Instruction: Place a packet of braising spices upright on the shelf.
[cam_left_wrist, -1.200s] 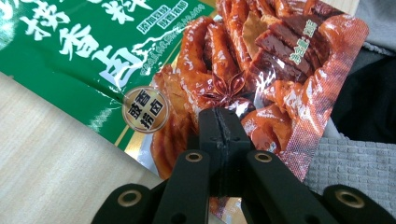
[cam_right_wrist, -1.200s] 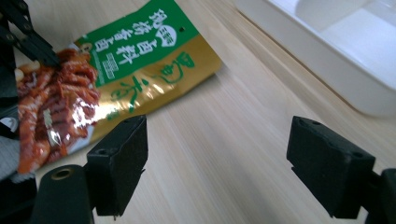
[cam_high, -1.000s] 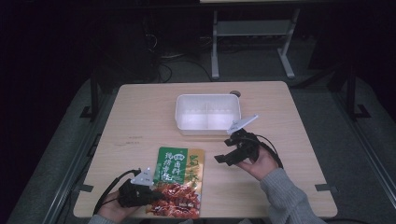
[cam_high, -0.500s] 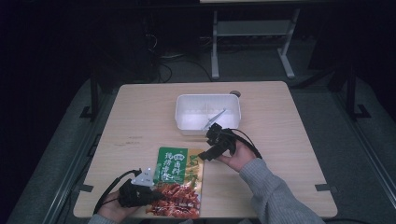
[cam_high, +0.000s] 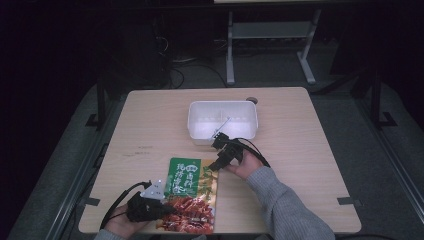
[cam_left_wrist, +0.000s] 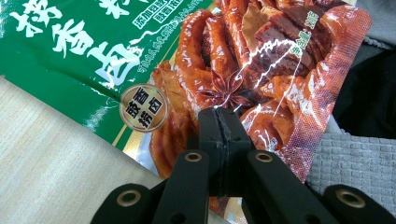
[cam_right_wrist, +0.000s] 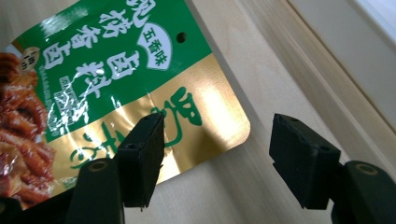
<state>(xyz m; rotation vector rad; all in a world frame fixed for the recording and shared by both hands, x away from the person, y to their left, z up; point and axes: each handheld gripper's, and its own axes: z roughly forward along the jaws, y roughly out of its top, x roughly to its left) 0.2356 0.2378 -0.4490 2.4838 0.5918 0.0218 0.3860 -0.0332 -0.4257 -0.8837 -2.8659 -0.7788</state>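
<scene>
While left gripper (cam_high: 150, 209) clamps pouch (cam_high: 191, 192) bottom edge, right gripper (cam_right_wrist: 215, 161), jaws narrowing, nothing gripped: straddle gold corner squarely, then close.

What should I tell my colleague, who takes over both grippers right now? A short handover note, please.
Left gripper: shut on the near, red end of the snack packet, pinning it at the table's front edge.
Right gripper: open, fingers just been closing, poised at the packet's far gold corner; nothing gripped between them yet.
White tub: behind the packet, apart from it.
Done: packet secured at one end.
Left: likely grip the far corner with the right gripper; the packet looks unopened so far.
</scene>
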